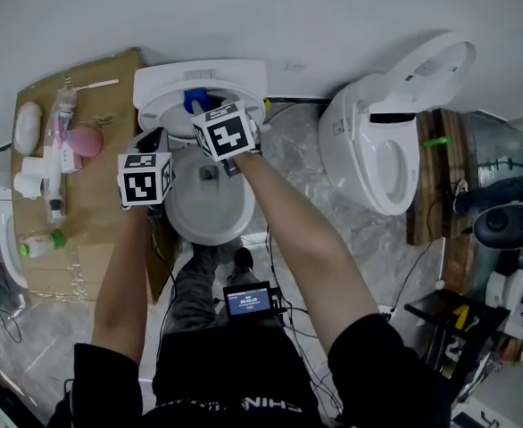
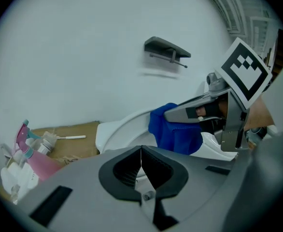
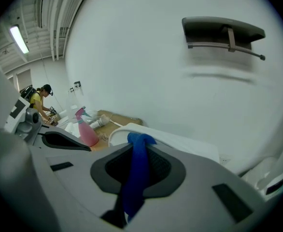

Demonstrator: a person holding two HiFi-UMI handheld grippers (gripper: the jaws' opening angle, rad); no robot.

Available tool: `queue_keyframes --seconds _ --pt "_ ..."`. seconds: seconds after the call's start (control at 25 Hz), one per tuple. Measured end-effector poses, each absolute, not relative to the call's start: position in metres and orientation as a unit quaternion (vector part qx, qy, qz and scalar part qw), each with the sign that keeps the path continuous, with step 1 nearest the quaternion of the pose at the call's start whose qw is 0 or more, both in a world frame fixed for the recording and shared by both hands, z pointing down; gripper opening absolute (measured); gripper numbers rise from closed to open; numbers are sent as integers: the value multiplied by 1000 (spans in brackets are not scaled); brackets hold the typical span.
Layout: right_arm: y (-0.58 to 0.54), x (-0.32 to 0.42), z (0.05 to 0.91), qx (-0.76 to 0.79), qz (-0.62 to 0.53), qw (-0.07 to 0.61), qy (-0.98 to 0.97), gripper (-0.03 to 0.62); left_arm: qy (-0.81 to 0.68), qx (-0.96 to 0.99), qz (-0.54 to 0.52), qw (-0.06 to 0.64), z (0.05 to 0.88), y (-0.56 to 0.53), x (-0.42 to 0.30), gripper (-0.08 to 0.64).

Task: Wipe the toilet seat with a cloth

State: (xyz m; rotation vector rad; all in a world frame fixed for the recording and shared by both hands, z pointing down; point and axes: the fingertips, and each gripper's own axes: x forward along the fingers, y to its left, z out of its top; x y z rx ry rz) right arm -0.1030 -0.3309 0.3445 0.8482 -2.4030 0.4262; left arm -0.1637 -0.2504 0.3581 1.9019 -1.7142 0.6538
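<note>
Evidently the right gripper (image 3: 139, 170) clamped the blue cloth (image 3: 140, 146), poised over the back rim of the toilet (image 1: 183, 226) for wiping — the left gripper (image 2: 141, 164), jaws closed on nothing, hovered alongside, out of the way.

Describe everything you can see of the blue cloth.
The blue cloth is a soft, deep-blue fabric, bunched and creased rather than spread flat. The right tool is shut on it: a narrow fold runs between the jaws, its tip poking out beyond them, while the rest hangs loose below. It is held above the white toilet, near the wall; whether it touches the porcelain cannot be told.
</note>
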Motion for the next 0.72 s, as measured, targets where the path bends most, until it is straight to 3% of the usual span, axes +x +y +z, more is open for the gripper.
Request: queue_keyframes --seconds 0.72 --pt "-224 42 226 358 185 174 -899 52 -607 727 222 230 262 -163 -87 12"
